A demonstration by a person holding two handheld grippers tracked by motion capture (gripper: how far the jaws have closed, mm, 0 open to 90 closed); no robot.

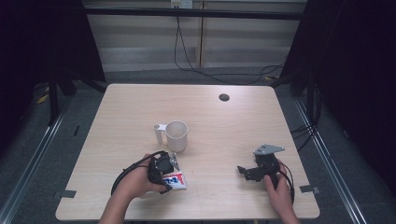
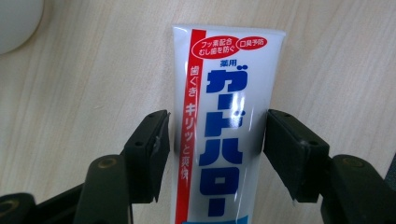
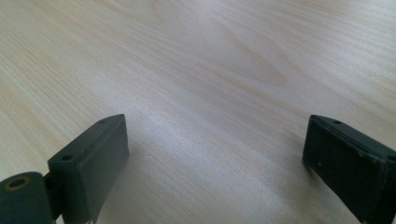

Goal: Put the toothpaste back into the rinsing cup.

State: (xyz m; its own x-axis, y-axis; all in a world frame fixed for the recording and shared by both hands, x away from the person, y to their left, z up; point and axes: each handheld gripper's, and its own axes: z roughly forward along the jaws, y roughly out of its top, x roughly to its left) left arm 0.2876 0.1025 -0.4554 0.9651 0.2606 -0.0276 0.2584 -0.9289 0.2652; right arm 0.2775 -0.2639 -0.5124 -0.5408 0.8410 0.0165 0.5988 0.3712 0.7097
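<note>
A white toothpaste tube point(image 1: 177, 180) point(image 2: 224, 70) with a red stripe and blue lettering lies flat on the wooden table point(image 1: 140, 107) near the front left. My left gripper point(image 1: 169, 179) point(image 2: 217, 140) points down over it with one jaw on each side of the tube. The pads stand right at the tube's edges, and a thin gap shows at the left pad. My right gripper point(image 1: 243, 171) point(image 3: 215, 149) rests low at the front right, jaws wide apart over bare wood, nothing between them.
A white mug point(image 1: 176, 135) point(image 2: 14, 23) with its handle to the left stands just behind the tube. A round cable hole point(image 1: 224, 97) lies near the table's far edge. Dark frames and cables flank the table.
</note>
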